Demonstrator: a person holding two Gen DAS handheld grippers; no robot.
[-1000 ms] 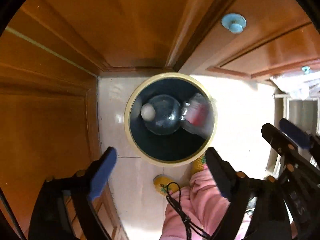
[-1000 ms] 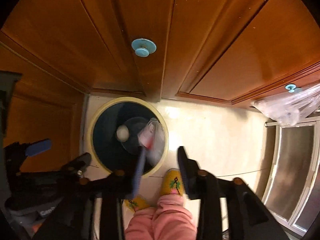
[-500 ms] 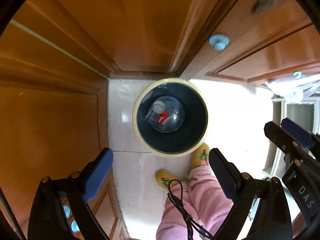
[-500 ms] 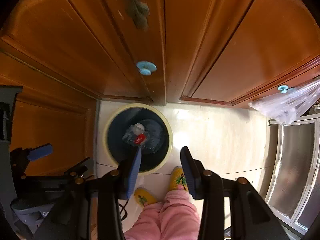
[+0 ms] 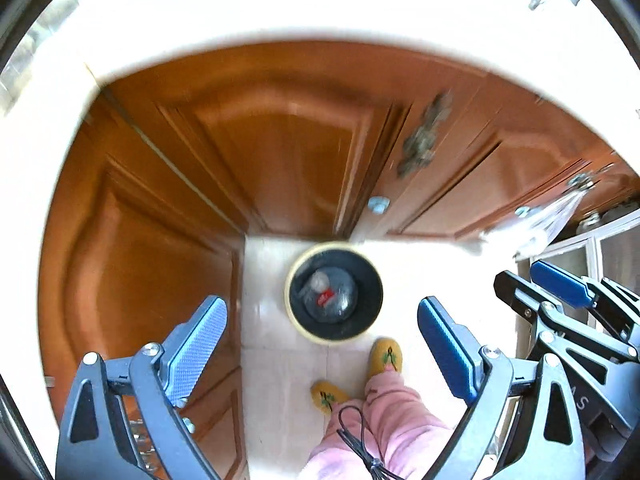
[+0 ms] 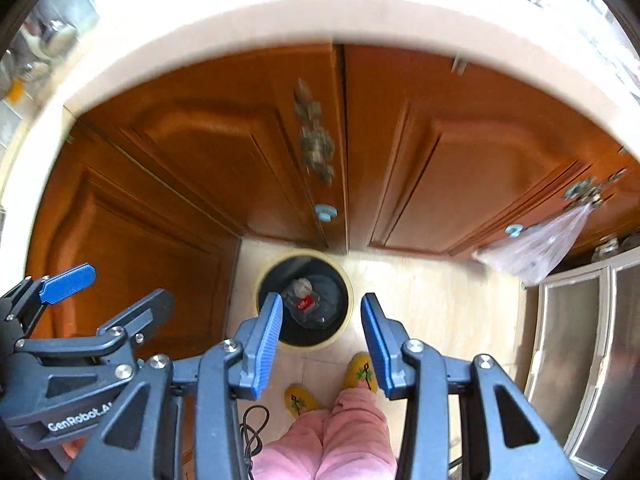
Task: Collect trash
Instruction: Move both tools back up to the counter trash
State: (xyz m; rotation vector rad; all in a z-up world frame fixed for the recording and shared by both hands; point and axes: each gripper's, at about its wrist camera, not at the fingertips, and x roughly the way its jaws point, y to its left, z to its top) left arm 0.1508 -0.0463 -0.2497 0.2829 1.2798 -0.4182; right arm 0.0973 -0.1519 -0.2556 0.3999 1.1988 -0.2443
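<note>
A round bin (image 5: 296,320) (image 6: 347,300) with a cream rim and dark inside stands on the pale floor in the corner of the wooden cabinets. Inside it lies a crumpled clear plastic bottle (image 5: 326,294) (image 6: 306,300) with a red label and white cap. My left gripper (image 5: 320,320) hangs high above the bin, open wide, nothing between its blue pads. My right gripper (image 6: 320,316) is also high over the bin, its jaws apart and empty. Each gripper shows at the edge of the other's view.
Brown cabinet doors (image 6: 224,168) with blue knobs (image 6: 326,212) wall in the corner under a pale countertop edge (image 6: 280,28). A clear plastic bag (image 6: 532,248) hangs at right. A person's pink trousers (image 6: 340,432) and yellow slippers (image 5: 386,356) stand just before the bin. Glass-fronted unit (image 6: 580,340) at right.
Both grippers rose well away from the bin, which now looks much smaller; the countertop edge came into view. The bottle dropped from the bin's rim to its bottom.
</note>
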